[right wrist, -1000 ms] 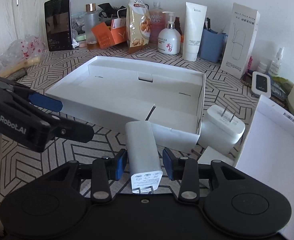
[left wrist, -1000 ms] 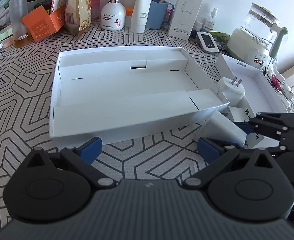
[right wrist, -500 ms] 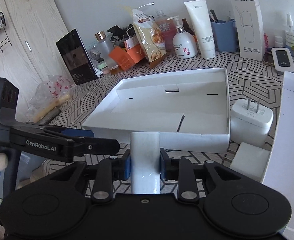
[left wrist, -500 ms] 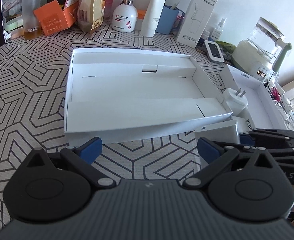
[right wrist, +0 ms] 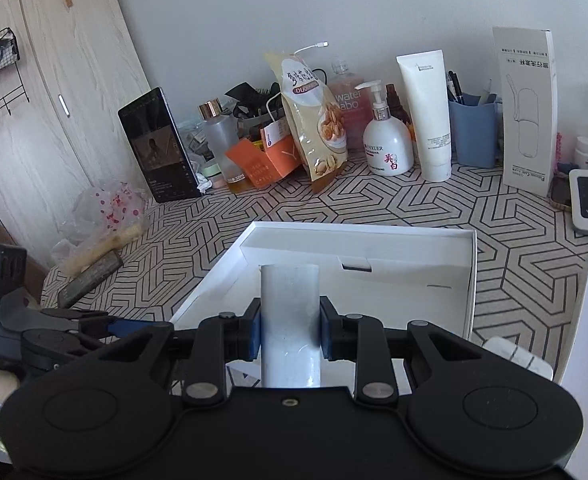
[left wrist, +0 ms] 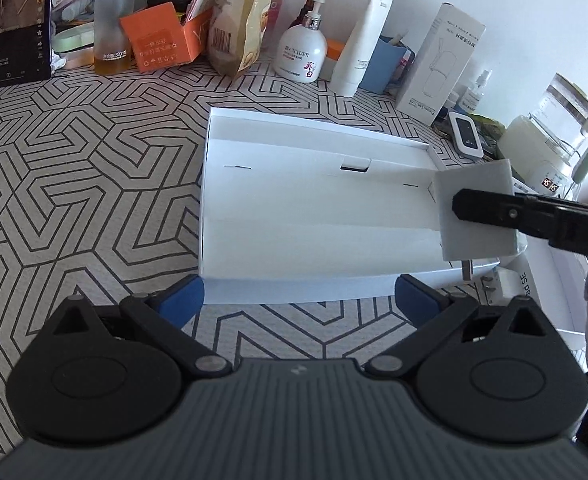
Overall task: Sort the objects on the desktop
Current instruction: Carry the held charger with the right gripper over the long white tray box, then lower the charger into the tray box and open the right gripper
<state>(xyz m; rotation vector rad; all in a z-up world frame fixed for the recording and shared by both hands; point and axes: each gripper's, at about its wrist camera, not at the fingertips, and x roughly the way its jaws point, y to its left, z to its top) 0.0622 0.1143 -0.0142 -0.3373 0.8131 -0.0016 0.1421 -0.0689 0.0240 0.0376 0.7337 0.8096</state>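
Patterned tabletop [right wrist: 434, 204]; smooth white charger [right wrist: 290, 316] in right tool [right wrist: 290, 330].

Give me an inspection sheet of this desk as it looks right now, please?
Surface: table under a cloth with a black-lined geometric pattern.
Job's things: open white box, bare inside; white charger held over its near right end; second charger on the table beside the box.
Clutter: along the wall, orange carton, snack bag, pump bottle, tube, blue cup, tall white carton, phone.
Grippers: left hand-held gripper open, holding nothing, at the box's near wall; right hand-held gripper shut on the charger.
Cables: a white cable behind the snack bag.
Surroundings: white wall, wooden cupboard, kettle.
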